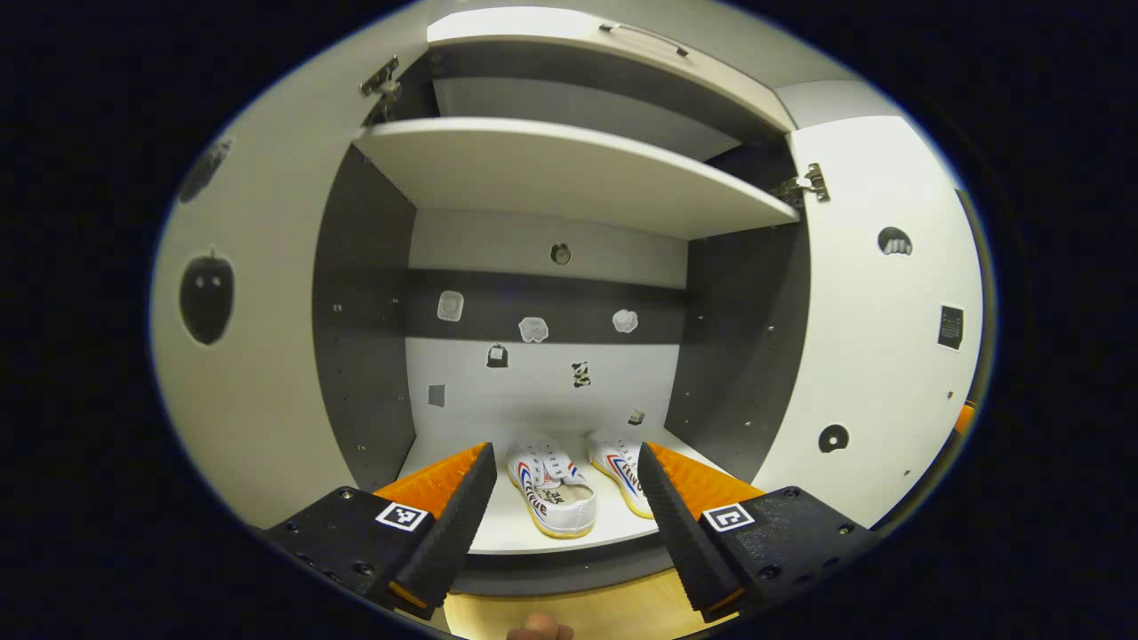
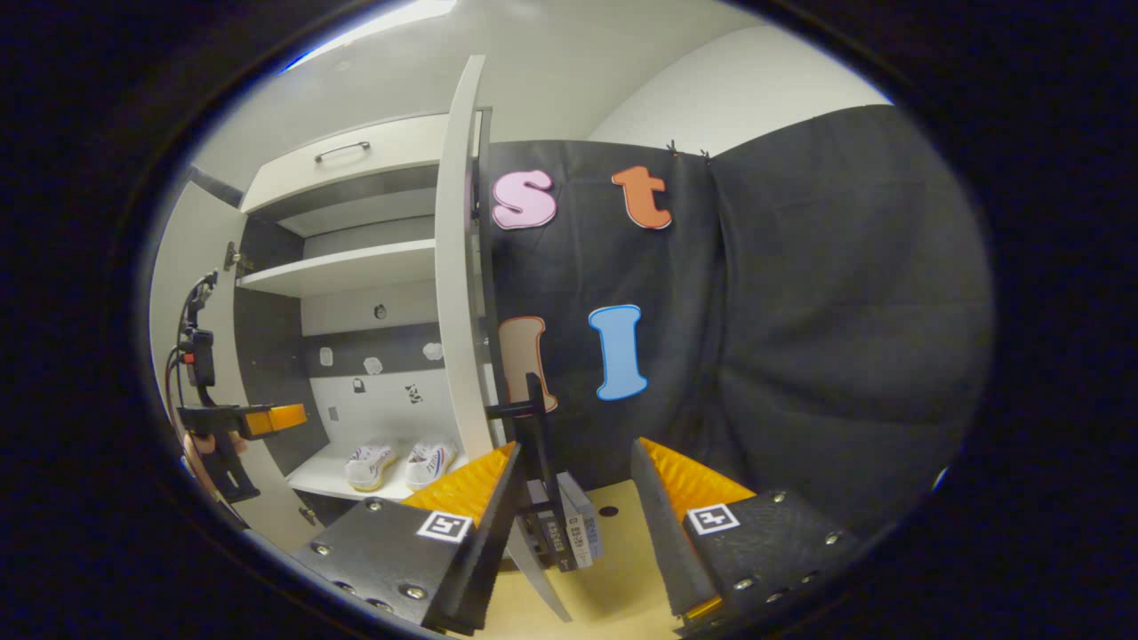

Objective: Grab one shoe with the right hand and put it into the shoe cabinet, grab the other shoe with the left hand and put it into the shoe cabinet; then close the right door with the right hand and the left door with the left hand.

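Two white shoes, one (image 1: 551, 493) on the left and one (image 1: 622, 471) on the right, stand side by side on the bottom shelf of the open shoe cabinet (image 1: 569, 169). My left gripper (image 1: 564, 458) hovers open just in front of that shelf, nothing between its fingers. In the right gripper view the same shoes (image 2: 369, 464) (image 2: 429, 460) lie inside, and the left gripper (image 2: 271, 418) sits beside the left door, held by a hand. My right gripper (image 2: 576, 449) is open at the right door (image 2: 458, 293), seen edge-on; the door's lower edge runs between the fingers, near the left one.
The left door (image 1: 249, 356) and right door (image 1: 871, 356) both stand wide open. An upper shelf (image 1: 569, 160) and a drawer with a handle (image 1: 640, 36) sit above. A black stand with small boxes (image 2: 569, 524) stands on the wooden floor behind the right door.
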The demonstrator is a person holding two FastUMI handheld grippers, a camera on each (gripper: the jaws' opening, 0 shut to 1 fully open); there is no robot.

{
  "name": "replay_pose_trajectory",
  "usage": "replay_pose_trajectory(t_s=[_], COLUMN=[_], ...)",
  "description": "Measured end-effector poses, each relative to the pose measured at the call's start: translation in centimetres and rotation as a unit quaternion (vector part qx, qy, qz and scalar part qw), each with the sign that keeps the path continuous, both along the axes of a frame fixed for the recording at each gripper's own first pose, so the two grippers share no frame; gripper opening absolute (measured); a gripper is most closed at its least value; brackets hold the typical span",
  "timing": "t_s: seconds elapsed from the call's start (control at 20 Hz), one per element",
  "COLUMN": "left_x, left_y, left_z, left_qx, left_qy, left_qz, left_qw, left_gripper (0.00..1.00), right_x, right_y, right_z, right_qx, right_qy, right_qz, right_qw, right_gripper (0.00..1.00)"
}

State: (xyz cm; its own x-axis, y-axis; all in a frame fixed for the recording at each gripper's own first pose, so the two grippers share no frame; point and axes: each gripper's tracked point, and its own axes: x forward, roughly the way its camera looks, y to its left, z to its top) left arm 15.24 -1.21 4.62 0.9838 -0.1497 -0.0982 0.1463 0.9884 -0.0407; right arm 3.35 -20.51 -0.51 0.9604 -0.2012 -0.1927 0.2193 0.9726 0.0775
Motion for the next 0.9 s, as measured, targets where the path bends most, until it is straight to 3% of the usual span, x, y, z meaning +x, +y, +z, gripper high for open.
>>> replay_pose_trajectory(t_s=[0.3,0.8,0.9], left_x=[-6.1,-12.6,-13.4], left_y=[-0.6,1.2,2.3], left_z=[4.8,7.4,7.7], left_qx=[0.024,0.028,0.029], left_qy=[-0.052,-0.059,-0.060], left_qz=[0.003,0.046,0.063], left_qw=[0.998,0.997,0.996], left_gripper=[0.96,0.96,0.93], right_x=[0.3,1.2,1.5], right_y=[2.2,8.2,9.4], right_z=[0.3,0.2,0.1], right_qx=[-0.020,-0.001,0.002], right_qy=[0.006,0.011,0.012], right_qz=[0.049,0.137,0.152], right_qw=[0.999,0.991,0.988], right_gripper=[0.73,0.73,0.73])
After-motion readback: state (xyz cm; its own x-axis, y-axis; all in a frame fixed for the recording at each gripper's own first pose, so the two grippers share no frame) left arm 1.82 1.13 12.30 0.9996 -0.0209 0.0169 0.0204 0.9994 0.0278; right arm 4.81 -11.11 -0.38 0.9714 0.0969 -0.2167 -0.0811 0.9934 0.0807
